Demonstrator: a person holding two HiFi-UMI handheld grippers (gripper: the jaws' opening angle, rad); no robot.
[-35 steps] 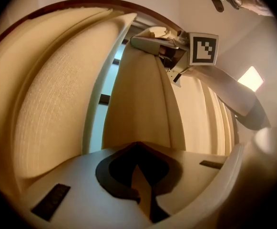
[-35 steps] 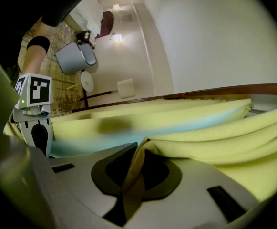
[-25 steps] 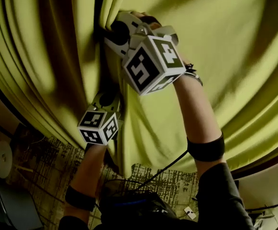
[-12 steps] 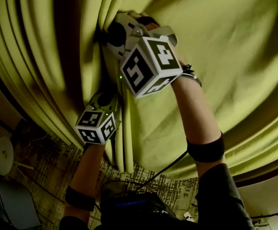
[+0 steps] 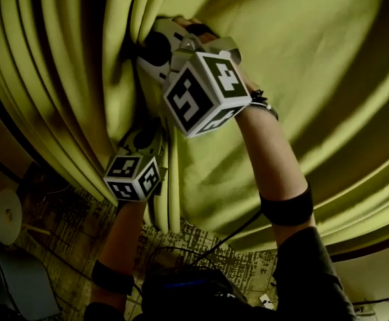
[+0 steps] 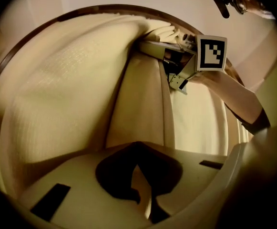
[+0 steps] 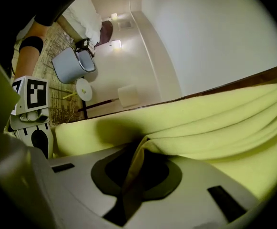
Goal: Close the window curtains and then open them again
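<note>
The curtain [image 5: 301, 79] hangs just ahead, bunched into folds at left. It looks soft and light, likely to slip. Left claw [image 6: 140, 190] and right claw [image 7: 128, 175] each pinch its edge fold, the best hold.

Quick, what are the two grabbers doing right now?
Left gripper: shut on the curtain.
Right gripper: shut on the curtain too.

Yellow-green curtains [image 5: 301, 65] hang in deep folds; the panels' edges are bunched together, reaching near the floor.
</note>
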